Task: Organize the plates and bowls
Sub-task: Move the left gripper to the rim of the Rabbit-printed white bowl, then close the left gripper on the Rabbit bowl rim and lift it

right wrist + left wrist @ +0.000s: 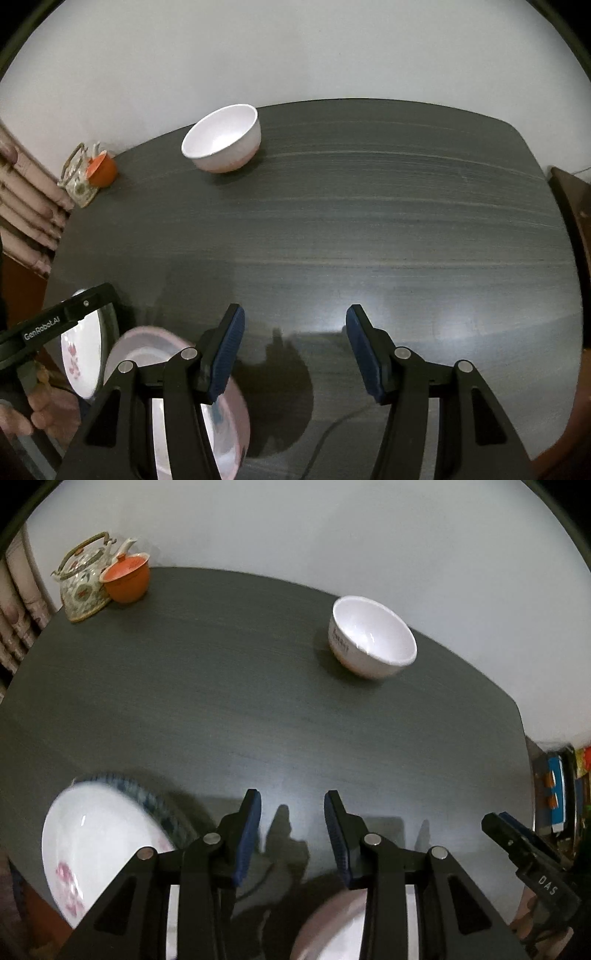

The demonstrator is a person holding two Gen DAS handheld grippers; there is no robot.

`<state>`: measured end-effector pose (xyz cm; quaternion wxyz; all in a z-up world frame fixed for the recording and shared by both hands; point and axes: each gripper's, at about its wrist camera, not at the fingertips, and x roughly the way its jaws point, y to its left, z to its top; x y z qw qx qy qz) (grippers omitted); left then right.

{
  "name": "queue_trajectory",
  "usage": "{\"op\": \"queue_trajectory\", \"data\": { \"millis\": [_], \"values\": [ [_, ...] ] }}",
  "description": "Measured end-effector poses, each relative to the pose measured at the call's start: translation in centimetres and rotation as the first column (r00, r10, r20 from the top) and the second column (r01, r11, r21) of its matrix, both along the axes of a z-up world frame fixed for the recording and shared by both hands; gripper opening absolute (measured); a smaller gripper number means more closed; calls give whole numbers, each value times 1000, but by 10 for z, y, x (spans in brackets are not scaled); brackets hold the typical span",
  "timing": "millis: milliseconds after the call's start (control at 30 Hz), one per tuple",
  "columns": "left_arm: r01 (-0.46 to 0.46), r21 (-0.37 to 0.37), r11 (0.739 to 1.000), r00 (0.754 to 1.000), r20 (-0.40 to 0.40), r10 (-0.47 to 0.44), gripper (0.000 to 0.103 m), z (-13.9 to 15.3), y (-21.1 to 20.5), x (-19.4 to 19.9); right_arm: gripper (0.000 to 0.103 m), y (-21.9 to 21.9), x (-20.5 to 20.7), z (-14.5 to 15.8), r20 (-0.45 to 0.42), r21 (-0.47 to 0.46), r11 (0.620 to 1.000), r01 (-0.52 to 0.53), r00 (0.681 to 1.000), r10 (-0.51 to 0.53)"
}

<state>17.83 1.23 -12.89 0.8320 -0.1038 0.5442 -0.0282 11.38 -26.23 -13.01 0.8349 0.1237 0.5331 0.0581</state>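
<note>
A white bowl (pixel 373 637) stands upright on the dark table (pixel 240 686), far right in the left wrist view; it also shows in the right wrist view (pixel 223 138) at the far left. A white plate with pink flowers (pixel 88 845) lies on a blue-patterned plate (pixel 162 805) at the near left. A pinkish plate (pixel 332 930) lies near the front edge and shows in the right wrist view (pixel 221 413). My left gripper (pixel 291 834) is open and empty above the table. My right gripper (pixel 295 350) is open and empty, right of the pinkish plate.
A patterned teapot (pixel 83 579) and an orange lidded cup (pixel 127 578) stand at the far left corner. The wall runs behind the table. The right gripper's finger (pixel 517 842) shows at the right in the left wrist view. Shelves with items (pixel 561 794) stand right of the table.
</note>
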Motion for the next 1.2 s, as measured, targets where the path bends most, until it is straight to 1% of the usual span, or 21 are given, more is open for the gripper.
{"op": "queue_trajectory", "data": {
  "millis": [67,133,200,300,400,500,667,733,800,933,967,1033,1100,1133,1167,1200],
  "values": [
    [-8,-10,1000,1000,13,8,36,0,3,15,55,-7,15,-2,6,37,999,0,1000,0],
    [-17,-35,999,1000,26,18,36,0,6,30,55,-11,29,-3,22,84,996,-3,1000,1],
    [-34,-64,997,999,29,36,36,-1,8,48,55,-15,44,-4,44,106,994,-7,999,2],
    [-48,-99,994,998,37,52,36,-3,11,74,55,-19,70,-5,70,120,993,-9,998,1],
    [-60,-146,988,998,27,65,36,-6,11,101,55,-21,100,-6,65,134,991,-1,998,-8],
    [-64,-173,983,997,19,69,36,-9,8,124,55,-18,129,-5,59,145,989,0,998,-9],
    [-61,-184,981,998,3,63,36,-17,-4,157,57,-2,171,-8,37,144,990,-13,999,8],
    [-59,-174,983,998,-15,58,36,-24,-9,167,57,8,188,-13,15,132,991,-15,1000,13],
    [-60,-164,985,997,-48,52,36,-37,-13,178,57,17,203,-20,-8,134,991,-17,1000,18],
    [-56,-157,986,994,-104,39,36,-57,-21,189,57,33,222,-37,-58,112,994,-12,998,18],
    [-56,-150,987,993,-111,39,36,-61,-23,192,57,36,226,-43,-75,105,994,-1,997,9],
    [-61,-159,985,992,-119,42,36,-67,-23,198,56,38,230,-50,-89,111,994,5,996,5],
    [-59,-154,986,992,-120,40,35,-70,-27,199,51,41,233,-56,-104,115,993,13,995,-1],
    [-52,-148,988,992,-122,34,33,-70,-30,198,47,43,235,-58,-107,124,992,14,994,-1],
    [-43,-153,987,993,-120,25,30,-71,-33,198,44,45,236,-61,-108,139,990,14,994,1],
    [-33,-166,986,993,-117,14,23,-71,-36,198,42,47,236,-62,-107,144,990,11,994,4]
  ]
}}
